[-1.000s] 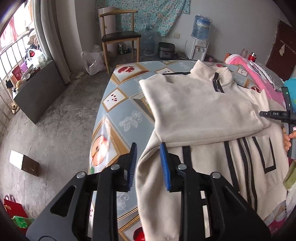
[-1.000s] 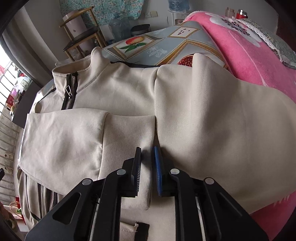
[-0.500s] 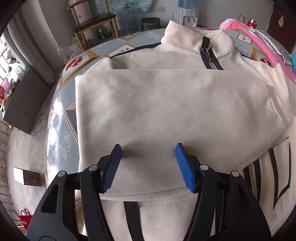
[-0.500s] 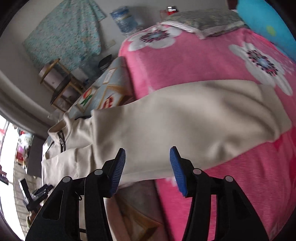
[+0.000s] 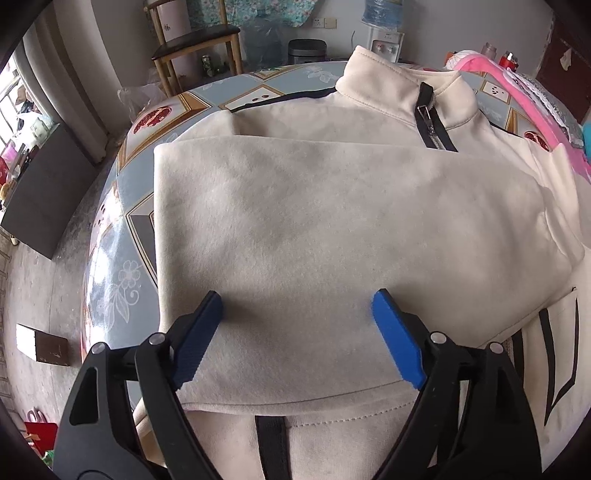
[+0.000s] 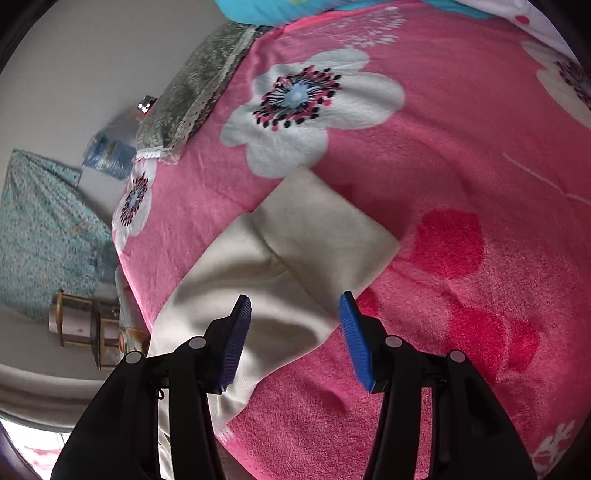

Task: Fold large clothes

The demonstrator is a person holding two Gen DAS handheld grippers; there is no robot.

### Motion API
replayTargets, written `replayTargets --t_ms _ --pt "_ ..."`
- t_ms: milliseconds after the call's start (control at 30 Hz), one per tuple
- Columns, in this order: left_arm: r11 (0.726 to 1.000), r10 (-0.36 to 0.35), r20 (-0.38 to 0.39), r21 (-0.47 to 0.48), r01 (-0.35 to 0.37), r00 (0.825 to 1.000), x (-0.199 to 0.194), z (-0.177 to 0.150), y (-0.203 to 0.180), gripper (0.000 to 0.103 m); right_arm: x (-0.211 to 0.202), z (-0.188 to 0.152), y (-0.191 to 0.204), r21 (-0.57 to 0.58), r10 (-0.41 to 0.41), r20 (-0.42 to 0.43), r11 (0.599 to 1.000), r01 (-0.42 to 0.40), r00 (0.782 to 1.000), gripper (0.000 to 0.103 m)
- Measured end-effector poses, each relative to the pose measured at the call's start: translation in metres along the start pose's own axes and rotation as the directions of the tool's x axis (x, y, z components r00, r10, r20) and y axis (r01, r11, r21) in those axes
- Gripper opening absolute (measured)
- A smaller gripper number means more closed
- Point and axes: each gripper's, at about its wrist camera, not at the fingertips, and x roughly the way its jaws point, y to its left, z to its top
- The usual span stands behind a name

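Observation:
A cream zip-up jacket (image 5: 332, 221) with black trim lies spread on the patterned bed cover (image 5: 122, 266); one sleeve is folded flat across its chest. My left gripper (image 5: 297, 306) hovers over that folded sleeve, its blue-padded jaws opening wide with only the flat cloth below them, nothing pinched. In the right wrist view the jacket's other sleeve (image 6: 295, 258) stretches out over a pink flowered blanket (image 6: 461, 184), cuff end away from me. My right gripper (image 6: 295, 308) hangs open above that sleeve, apart from the cloth.
A wooden chair (image 5: 199, 40), a water dispenser (image 5: 384, 26) and a rice cooker (image 5: 306, 50) stand beyond the bed. A dark cabinet (image 5: 40, 188) and a small box (image 5: 40, 343) are on the floor to the left. A grey pillow (image 6: 192, 92) lies on the blanket.
My left gripper moved from the bed's edge to over the folded sleeve and its jaws widened. My right gripper opened, rolled and swept along the other sleeve out to near its cuff.

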Motion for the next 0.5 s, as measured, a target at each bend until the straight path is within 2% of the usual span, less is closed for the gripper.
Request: replayTargets --t_ms 100,267,367,467,500 --pt "1.000 -0.006 0.000 0.005 0.006 1.000 0.001 0.001 0.001 0.081 0.007 0.002 -0.005 0.035 -0.040 0.005 0.999 0.040 0.999 0.047" --pt "1.000 -0.008 -0.002 0.011 0.008 1.000 0.001 0.001 0.001 0.082 0.016 0.005 -0.022 0.127 -0.044 0.007 0.991 0.043 0.999 0.045" --pt "1.000 -0.013 -0.004 0.018 0.013 1.000 0.002 0.002 0.001 0.082 0.029 0.010 -0.026 0.141 -0.062 0.005 0.988 0.060 0.998 0.041" --pt "1.000 -0.013 -0.004 0.019 0.013 1.000 0.002 0.002 0.001 0.082 0.030 0.011 -0.020 0.110 -0.089 0.040 0.990 0.084 0.995 0.027" --pt "1.000 -0.012 -0.002 0.018 0.012 1.000 0.001 0.002 0.001 0.082 0.026 0.011 -0.015 0.085 -0.091 0.064 0.993 0.085 0.994 0.015"
